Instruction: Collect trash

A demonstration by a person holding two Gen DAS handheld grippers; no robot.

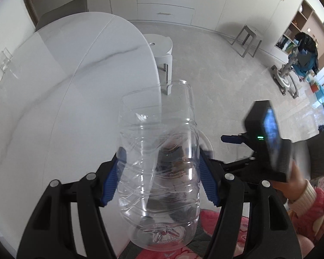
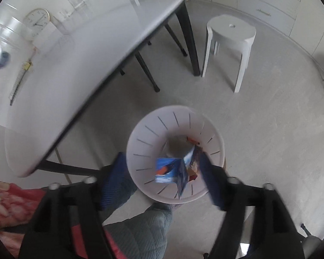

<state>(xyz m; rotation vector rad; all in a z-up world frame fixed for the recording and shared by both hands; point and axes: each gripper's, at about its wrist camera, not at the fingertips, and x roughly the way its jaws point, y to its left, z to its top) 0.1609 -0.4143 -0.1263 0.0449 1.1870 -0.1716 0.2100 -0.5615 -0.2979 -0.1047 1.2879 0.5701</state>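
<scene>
Left gripper [image 1: 159, 177] pinches a clear bottle [image 1: 159, 161] across its ribbed body, jaws pressed to both sides; it is held off the near right edge of the counter [image 1: 64, 90], probably for carrying to the bin. Bottle: empty, colourless plastic, no cap visible, dented in places.

Right gripper [image 2: 162, 172] hangs directly over the white bin [image 2: 140, 138] on the floor, right of the counter, so anything dropped lands inside. Jaws spread. A blue wrapper [image 2: 168, 170] sits between them, touching neither as far as the blur allows; apparently falling. More scraps lie at the bin's bottom. A white stool [image 2: 231, 34] stands beyond, far right.
</scene>
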